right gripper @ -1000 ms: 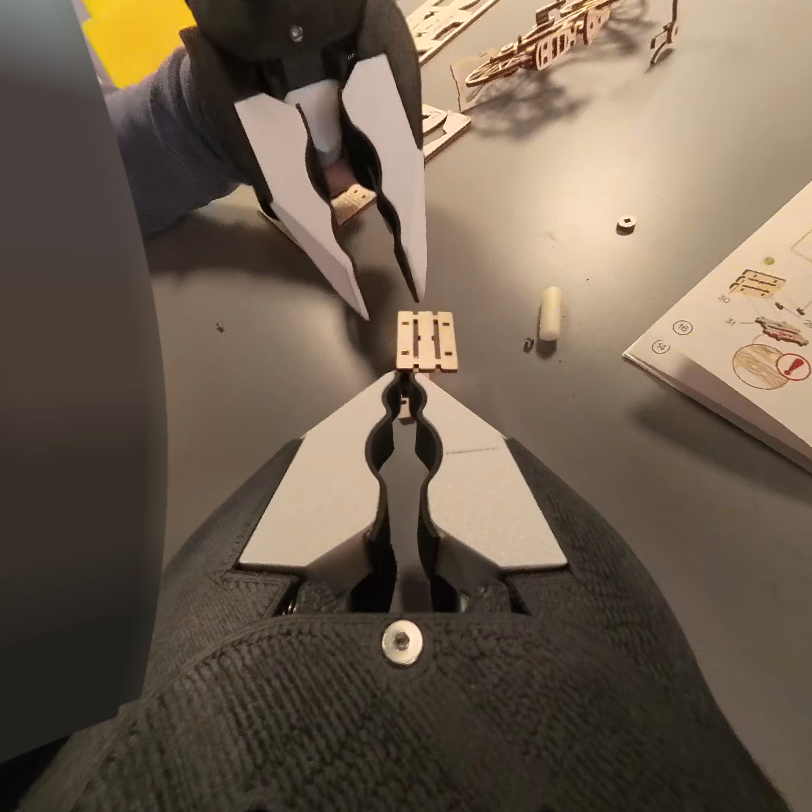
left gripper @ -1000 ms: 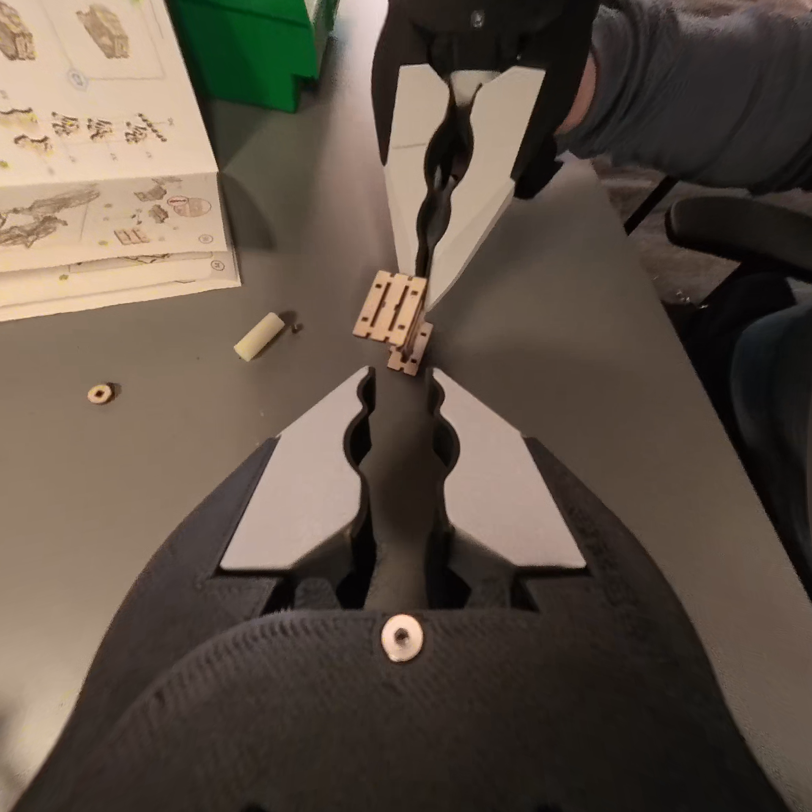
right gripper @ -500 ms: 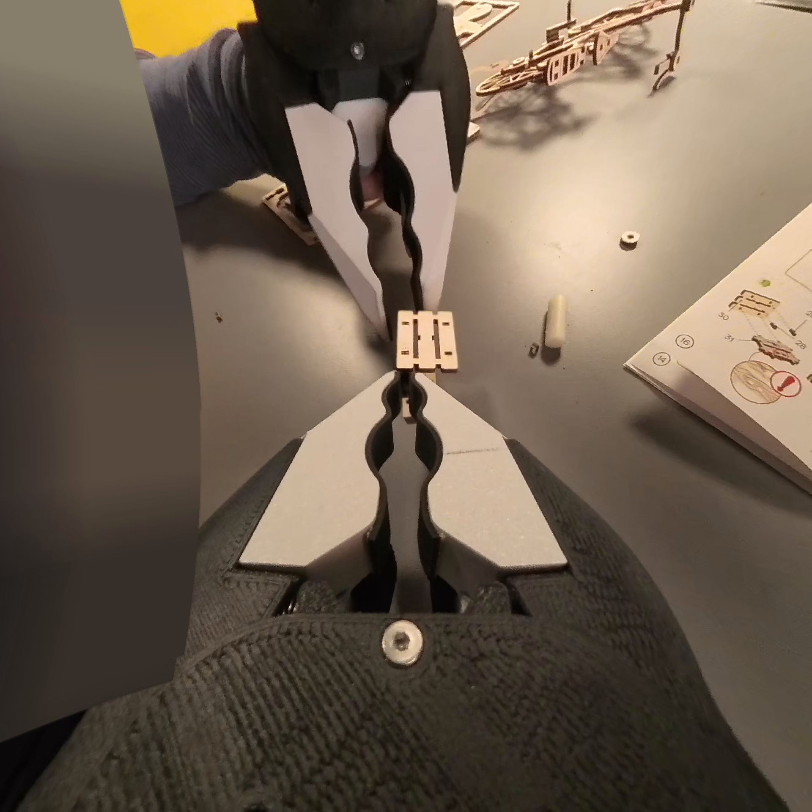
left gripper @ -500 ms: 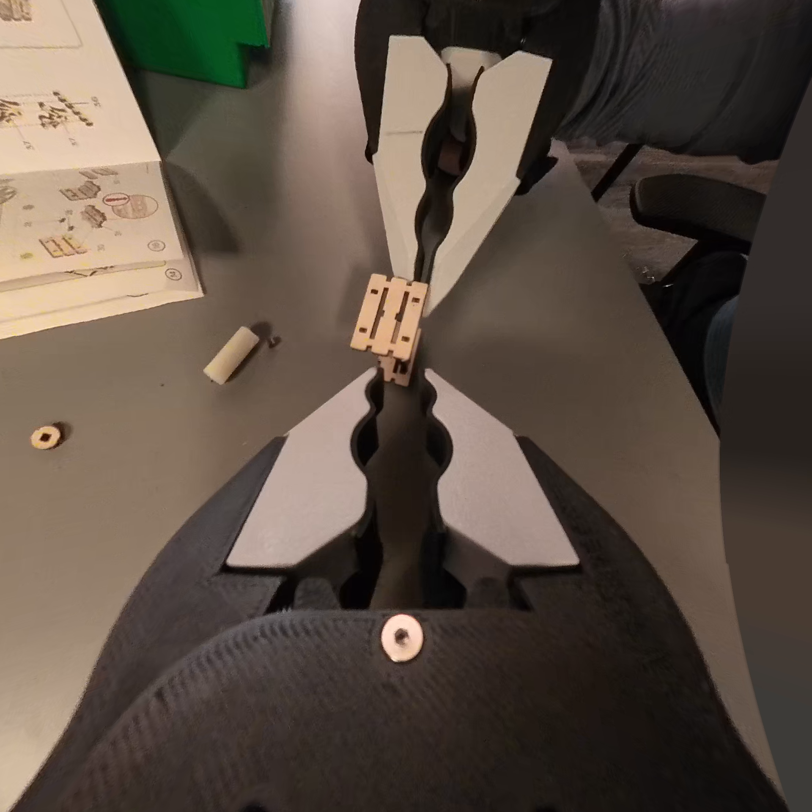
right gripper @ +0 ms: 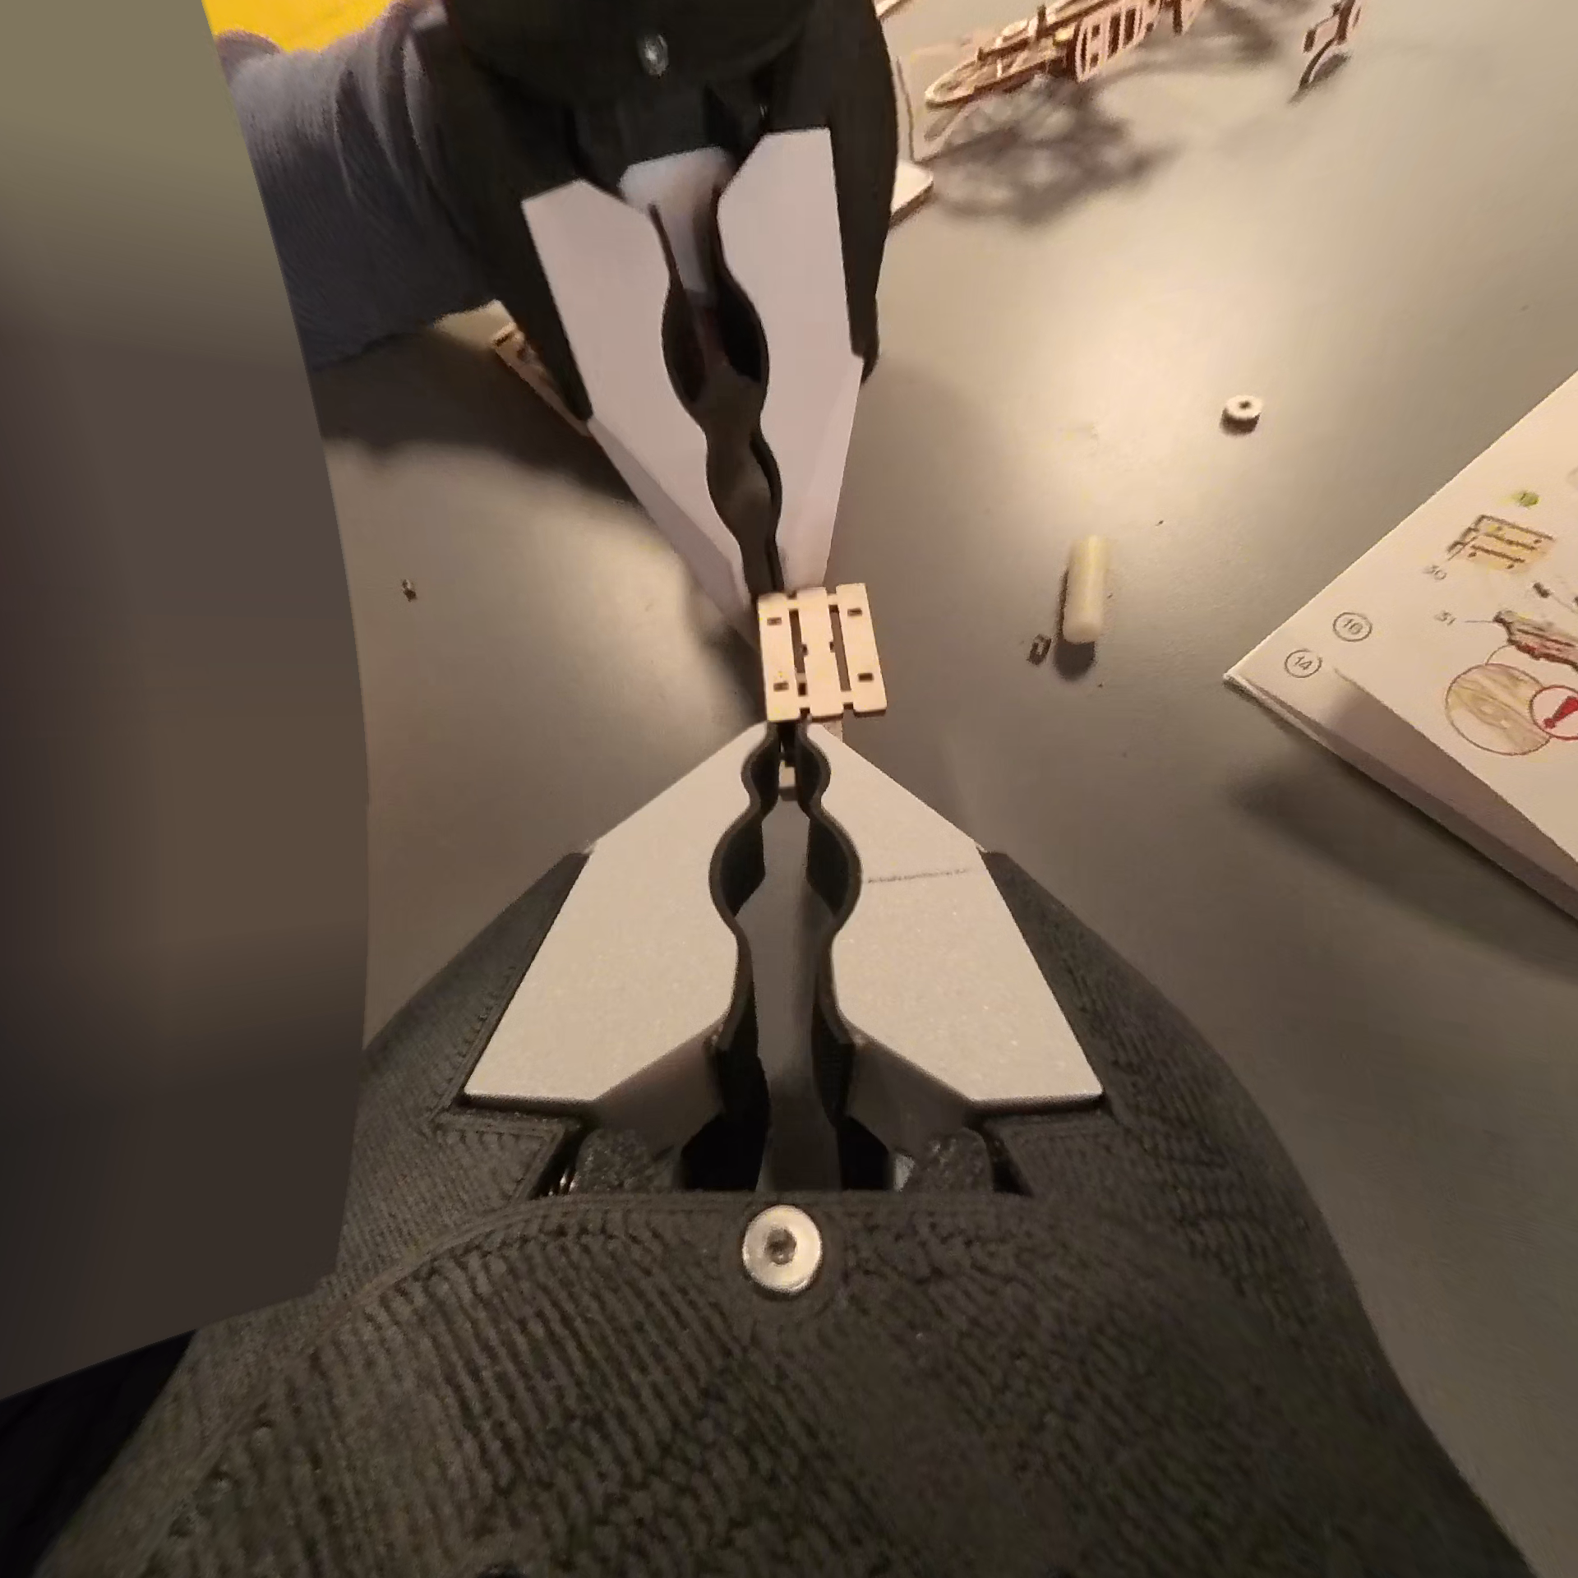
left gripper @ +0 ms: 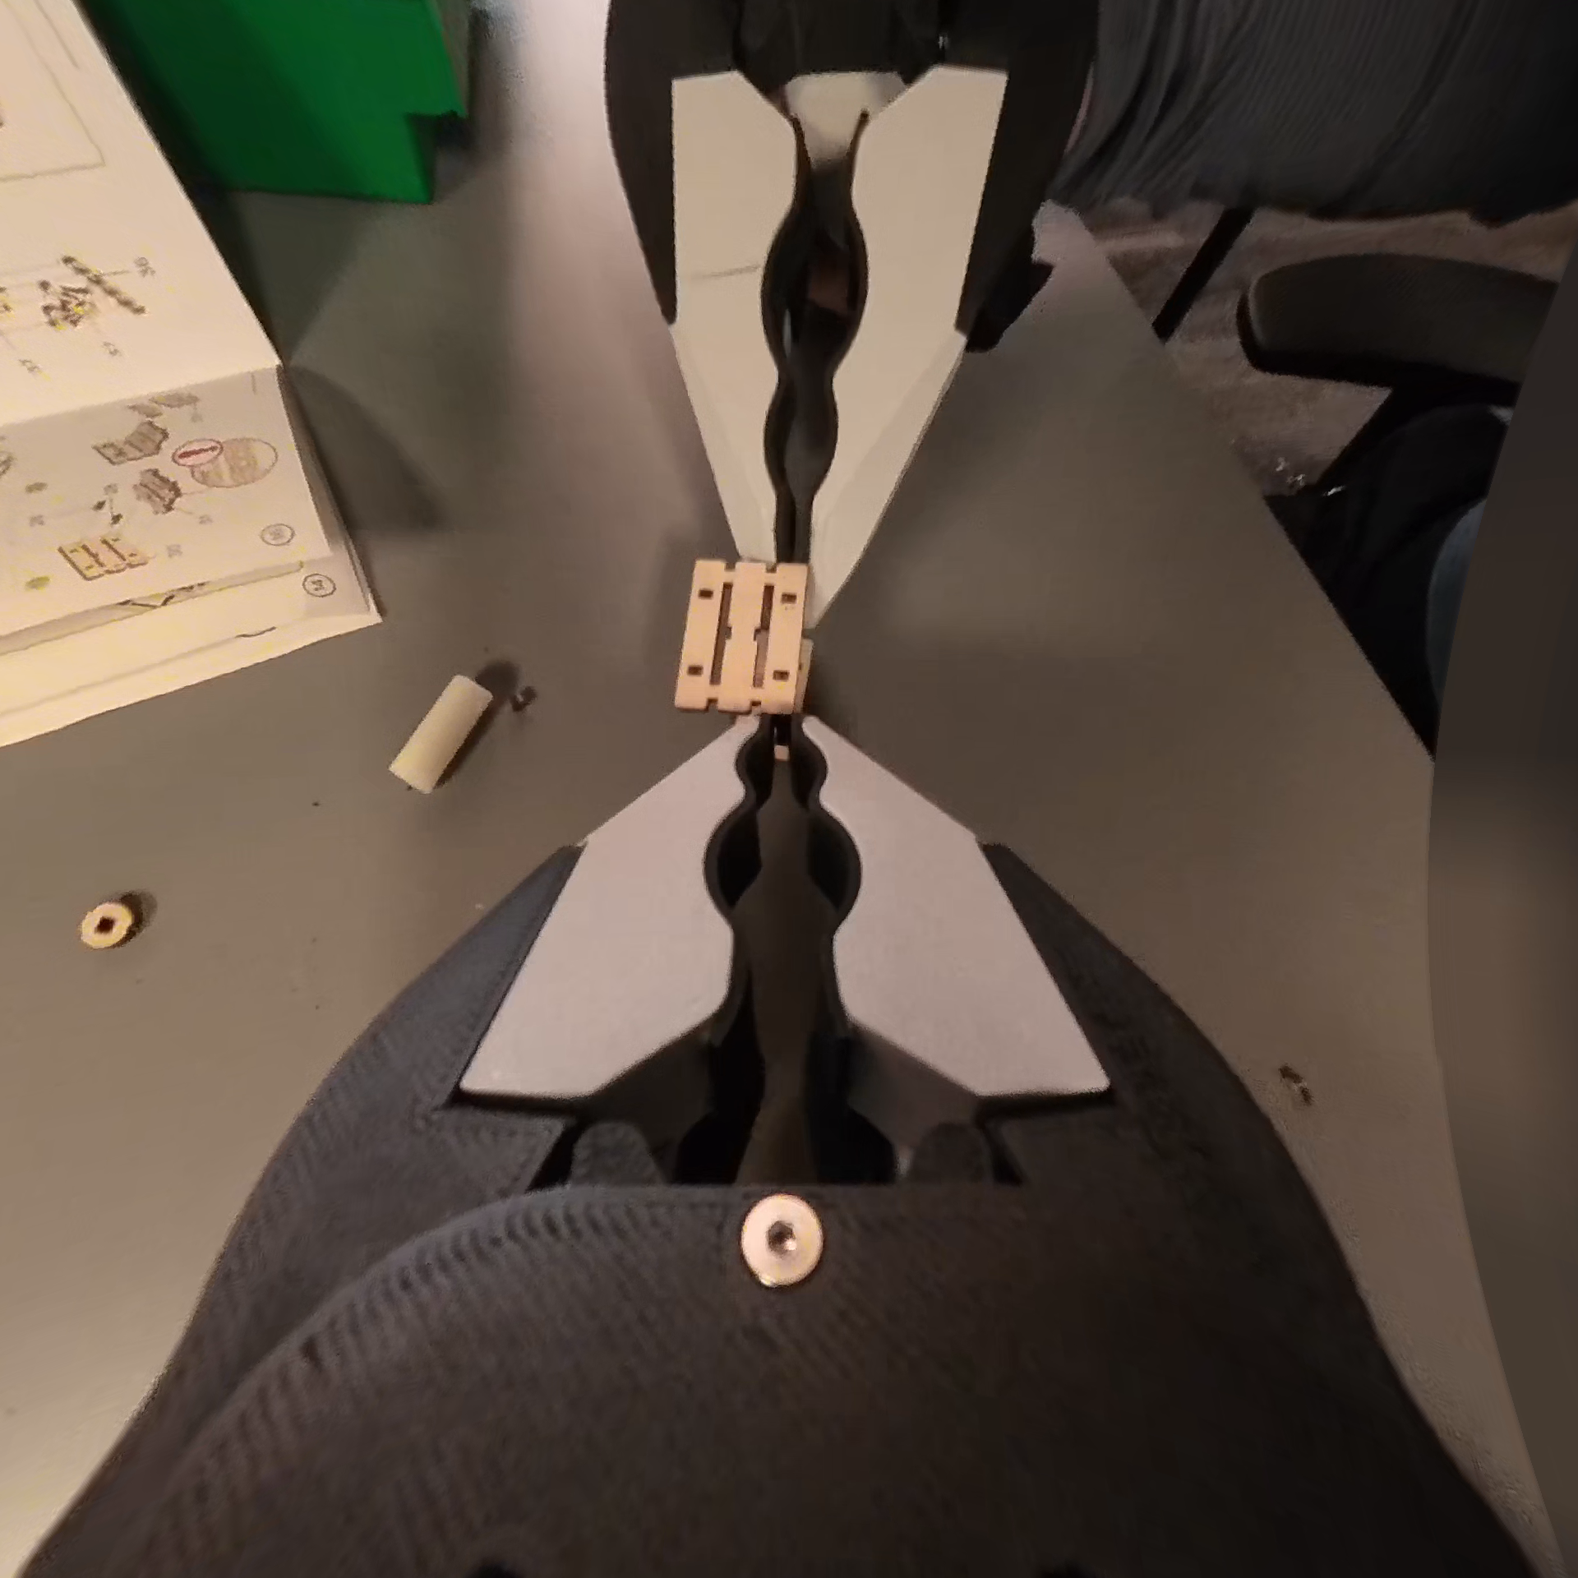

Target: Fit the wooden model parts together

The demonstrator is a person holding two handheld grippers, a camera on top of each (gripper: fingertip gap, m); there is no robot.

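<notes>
The slatted wooden panel [left gripper: 741,636] hangs above the surface [left gripper: 1067,598] near its middle, its underside tab pinched at opposite ends by your left claw [left gripper: 781,741] and right claw [right gripper: 784,741], probably so you can press the joint home.

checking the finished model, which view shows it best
The right wrist view: the finished model lies at the table's far edge, cropped by the frame's top. The left wrist view does not show it at all.

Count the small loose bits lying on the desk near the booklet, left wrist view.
2: a pale cylinder just below the instruction booklet, and a small wooden washer nearer the camera at left. Others may be hidden.
</notes>
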